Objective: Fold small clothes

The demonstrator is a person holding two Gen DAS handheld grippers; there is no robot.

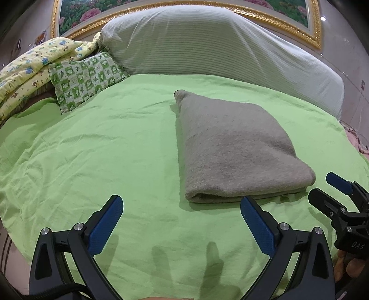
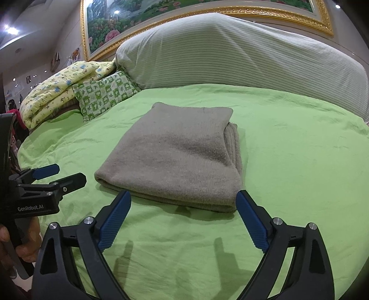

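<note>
A grey knitted garment [image 1: 235,147] lies folded into a thick rectangle on the green bedsheet [image 1: 103,150]. My left gripper [image 1: 182,207] is open just in front of the garment's near left corner, with nothing between its blue pads. In the right wrist view the same garment [image 2: 180,157] lies flat with its layered edges on the right. My right gripper [image 2: 183,198] is open at the garment's near edge, its fingertips level with that edge and nothing held. Each gripper shows in the other's view: the right gripper [image 1: 327,187] at the right edge, the left gripper [image 2: 66,175] at the left.
A large striped grey pillow [image 1: 207,43] lies across the head of the bed. A green patterned cushion [image 1: 85,78] and a yellow printed quilt [image 1: 32,67] lie at the back left. A gold-framed flower picture [image 2: 161,9] hangs behind. A hand [image 2: 25,242] holds the left gripper's handle.
</note>
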